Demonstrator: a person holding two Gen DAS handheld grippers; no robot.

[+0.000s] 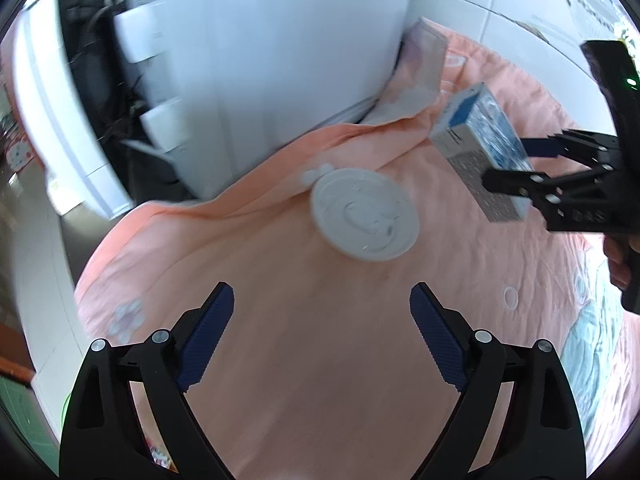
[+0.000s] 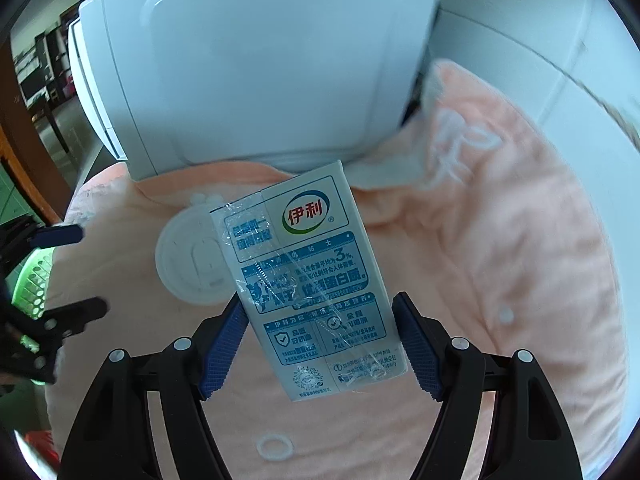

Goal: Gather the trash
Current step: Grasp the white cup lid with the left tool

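Note:
My right gripper point(image 2: 320, 312) is shut on a white and blue milk carton point(image 2: 312, 280) and holds it above the pink blanket point(image 2: 500, 240). The carton point(image 1: 480, 148) and the right gripper point(image 1: 516, 164) also show at the right of the left wrist view. A white plastic cup lid point(image 1: 365, 214) lies flat on the blanket point(image 1: 300, 360), ahead of my left gripper point(image 1: 322, 304), which is open and empty. The lid point(image 2: 188, 264) lies partly behind the carton in the right wrist view, where the left gripper point(image 2: 80, 268) shows at the left edge.
A large white appliance point(image 2: 256, 64) stands at the blanket's far edge. A green perforated basket point(image 2: 32, 280) sits at the far left, below the surface. White tiled wall point(image 1: 480, 0) is behind. A folded pink cloth point(image 1: 416, 80) lies by the appliance.

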